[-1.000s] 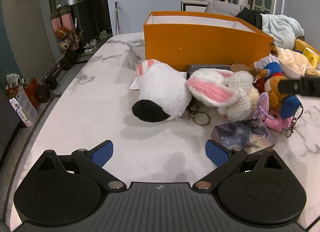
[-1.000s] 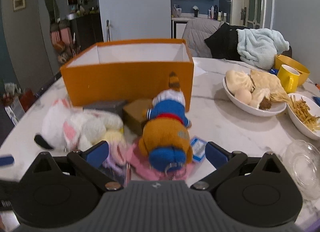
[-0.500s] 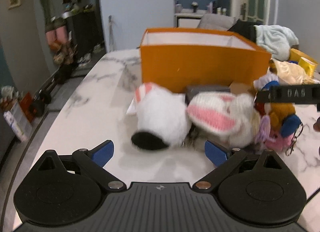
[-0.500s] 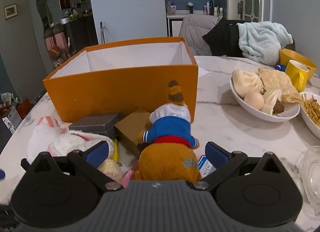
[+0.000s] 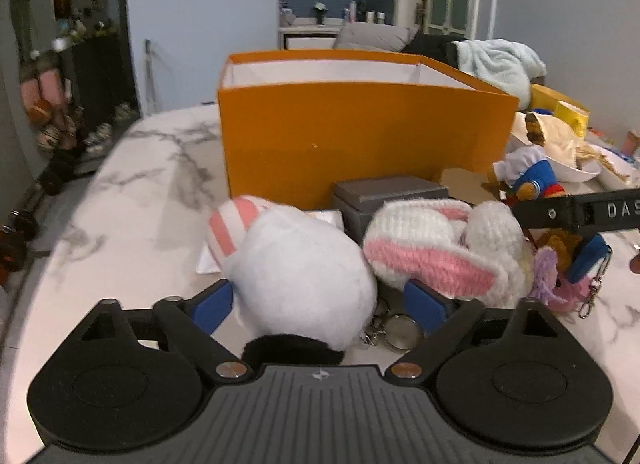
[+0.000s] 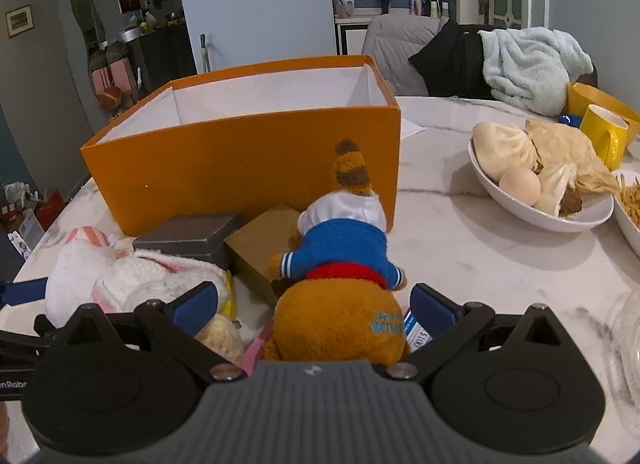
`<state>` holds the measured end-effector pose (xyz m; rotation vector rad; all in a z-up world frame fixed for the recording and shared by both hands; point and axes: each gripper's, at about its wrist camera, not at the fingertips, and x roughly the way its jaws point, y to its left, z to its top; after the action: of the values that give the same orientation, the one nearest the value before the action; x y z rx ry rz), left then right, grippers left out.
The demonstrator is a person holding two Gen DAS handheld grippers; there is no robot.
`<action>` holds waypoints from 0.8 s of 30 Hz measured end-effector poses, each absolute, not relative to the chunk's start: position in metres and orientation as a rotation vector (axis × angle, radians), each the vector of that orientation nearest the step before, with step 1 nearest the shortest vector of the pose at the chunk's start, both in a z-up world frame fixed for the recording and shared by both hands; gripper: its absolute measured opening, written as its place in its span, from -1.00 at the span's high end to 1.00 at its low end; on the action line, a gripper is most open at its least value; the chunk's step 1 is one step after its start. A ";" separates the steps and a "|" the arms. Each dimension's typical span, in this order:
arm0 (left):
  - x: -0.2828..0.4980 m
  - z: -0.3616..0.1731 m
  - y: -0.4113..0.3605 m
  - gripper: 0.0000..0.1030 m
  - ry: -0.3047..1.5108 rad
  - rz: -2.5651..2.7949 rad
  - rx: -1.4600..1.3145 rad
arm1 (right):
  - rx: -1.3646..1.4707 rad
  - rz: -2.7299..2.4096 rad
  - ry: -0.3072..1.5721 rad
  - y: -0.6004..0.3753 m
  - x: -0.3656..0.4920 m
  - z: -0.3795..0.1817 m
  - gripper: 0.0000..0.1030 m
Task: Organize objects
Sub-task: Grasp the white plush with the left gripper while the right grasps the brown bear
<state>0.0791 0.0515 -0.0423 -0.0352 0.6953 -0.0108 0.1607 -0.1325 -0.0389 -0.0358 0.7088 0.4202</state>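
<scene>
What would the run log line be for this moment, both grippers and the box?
left gripper: open, straddling white plush | right gripper: open, straddling brown bear plush | orange box: nothing visible inside

White bowl point(image 6: 516, 203) holding steamed buns and an egg is sitting on the marble table point(image 6: 460, 248), with a yellow mug point(image 6: 604, 135) standing just behind it and a pale blue fleece blanket point(image 6: 532, 63) lying draped beyond.
</scene>
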 end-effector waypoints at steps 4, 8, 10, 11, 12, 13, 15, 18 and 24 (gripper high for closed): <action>0.073 -0.045 0.057 -0.68 0.664 0.000 -0.011 | -0.015 0.430 0.716 -0.135 0.161 -0.040 -0.98; 0.073 -0.044 0.066 -0.66 0.661 -0.024 -0.041 | -0.005 0.442 0.706 -0.136 0.158 -0.042 -0.93; 0.073 -0.044 0.067 -0.66 0.656 -0.028 -0.041 | -0.004 0.442 0.710 -0.136 0.158 -0.043 -0.87; 0.073 -0.044 0.066 -0.68 0.653 -0.026 -0.036 | -0.011 0.440 0.710 -0.135 0.159 -0.044 -0.86; 0.073 -0.045 0.065 -0.70 0.648 -0.023 -0.030 | -0.015 0.440 0.712 -0.135 0.159 -0.044 -0.87; 0.073 -0.047 0.064 -0.73 0.638 -0.019 -0.026 | -0.017 0.440 0.711 -0.135 0.159 -0.045 -0.87; 0.075 -0.050 0.063 -0.77 0.636 -0.011 -0.024 | -0.023 0.441 0.709 -0.135 0.159 -0.045 -0.87; 0.077 -0.053 0.061 -0.76 0.634 -0.002 -0.015 | -0.040 0.443 0.706 -0.134 0.157 -0.046 -0.86; 0.075 -0.054 0.063 -0.70 0.630 0.006 -0.046 | -0.043 0.429 0.682 -0.135 0.155 -0.049 -0.85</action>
<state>0.0747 0.0629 -0.0536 -0.0457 0.6303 0.0065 0.1554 -0.1347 -0.0492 -0.0431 0.6822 0.4287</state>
